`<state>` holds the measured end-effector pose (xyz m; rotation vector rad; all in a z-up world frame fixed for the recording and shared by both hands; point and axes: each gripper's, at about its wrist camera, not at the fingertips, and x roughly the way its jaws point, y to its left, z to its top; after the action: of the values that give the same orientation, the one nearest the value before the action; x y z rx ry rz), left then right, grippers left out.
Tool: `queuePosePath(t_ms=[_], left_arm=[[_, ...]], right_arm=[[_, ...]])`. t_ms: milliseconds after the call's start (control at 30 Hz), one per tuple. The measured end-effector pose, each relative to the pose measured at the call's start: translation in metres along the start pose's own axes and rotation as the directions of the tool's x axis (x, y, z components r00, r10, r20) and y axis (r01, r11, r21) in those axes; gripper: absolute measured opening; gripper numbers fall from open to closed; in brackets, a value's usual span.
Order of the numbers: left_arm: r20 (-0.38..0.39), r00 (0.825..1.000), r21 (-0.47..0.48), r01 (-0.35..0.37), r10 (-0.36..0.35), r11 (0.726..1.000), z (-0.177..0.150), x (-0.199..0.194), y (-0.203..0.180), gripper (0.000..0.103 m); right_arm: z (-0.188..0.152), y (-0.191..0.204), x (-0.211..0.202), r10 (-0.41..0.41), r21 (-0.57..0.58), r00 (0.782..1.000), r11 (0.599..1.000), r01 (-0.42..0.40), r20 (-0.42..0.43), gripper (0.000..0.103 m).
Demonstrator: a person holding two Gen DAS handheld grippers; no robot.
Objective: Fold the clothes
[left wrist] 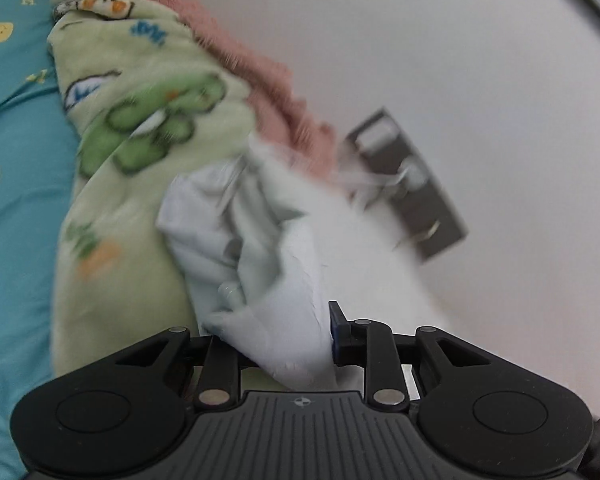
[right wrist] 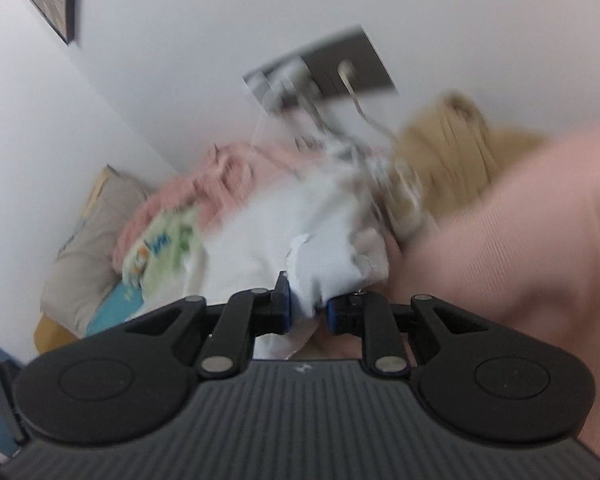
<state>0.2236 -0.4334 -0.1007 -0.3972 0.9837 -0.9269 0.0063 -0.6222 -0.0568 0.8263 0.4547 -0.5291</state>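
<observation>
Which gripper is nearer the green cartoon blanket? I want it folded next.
Left. The left gripper, holding white cloth, is right beside the green blanket. The right gripper sees it farther off, past the cloth.

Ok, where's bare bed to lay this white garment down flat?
Bare teal sheet lies left of the green dinosaur blanket; the white garment could go there. Along the wall it is crowded: pink fleece, that blanket, a tan garment, a beige pillow.
</observation>
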Motion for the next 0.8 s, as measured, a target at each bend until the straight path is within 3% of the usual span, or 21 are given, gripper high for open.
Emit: queuePosePath(t_ms=[100, 167, 200, 233, 267, 300, 333, 433, 600, 800], left_arm=[[0.011, 0.999, 0.029, -0.030, 0.030, 0.999, -0.006, -0.004, 0.008, 0.044], [0.013, 0.997, 0.067, -0.080, 0.079, 0.995, -0.006, -0.011, 0.004, 0.067], [0.015, 0.994, 0.090, -0.106, 0.105, 0.990, -0.007, -0.016, 0.001, 0.084], [0.022, 0.991, 0.117, -0.132, 0.130, 0.984, -0.007, -0.022, -0.003, 0.093], [0.039, 0.988, 0.149, -0.155, 0.151, 0.977, -0.009, -0.031, -0.007, 0.093], [0.055, 0.984, 0.177, -0.174, 0.167, 0.969, -0.011, -0.043, -0.013, 0.094], [0.071, 0.981, 0.202, -0.193, 0.182, 0.960, -0.013, -0.055, -0.019, 0.095], [0.145, 0.967, 0.243, -0.241, 0.210, 0.940, -0.020, -0.095, -0.040, 0.101], [0.290, 0.940, 0.375, -0.285, 0.180, 0.882, -0.039, -0.169, -0.087, 0.103], [0.389, 0.911, 0.462, -0.322, 0.138, 0.827, -0.067, -0.249, -0.136, 0.103]], right_arm=[[-0.015, -0.002, -0.004, -0.004, -0.033, 1.000, 0.999, 0.004, 0.000, 0.023], [-0.015, 0.001, -0.010, -0.009, -0.058, 1.000, 0.998, 0.008, -0.005, 0.026], [-0.015, 0.004, -0.015, -0.011, -0.066, 1.000, 0.998, 0.010, -0.012, 0.032], [-0.015, 0.006, -0.020, -0.013, -0.074, 1.000, 0.997, 0.011, -0.018, 0.044], [-0.014, 0.009, -0.025, -0.015, -0.082, 1.000, 0.997, 0.013, -0.024, 0.053], [-0.014, 0.012, -0.032, -0.015, -0.090, 1.000, 0.996, 0.013, -0.021, 0.072], [-0.013, 0.016, -0.040, -0.013, -0.099, 1.000, 0.995, 0.011, -0.010, 0.083], [-0.012, 0.030, -0.066, 0.003, -0.139, 1.000, 0.990, 0.000, 0.018, 0.083], [-0.018, 0.065, -0.128, 0.063, -0.270, 0.995, 0.962, -0.042, 0.072, 0.083], [-0.039, 0.098, -0.199, 0.127, -0.401, 0.982, 0.914, -0.062, 0.137, 0.083]])
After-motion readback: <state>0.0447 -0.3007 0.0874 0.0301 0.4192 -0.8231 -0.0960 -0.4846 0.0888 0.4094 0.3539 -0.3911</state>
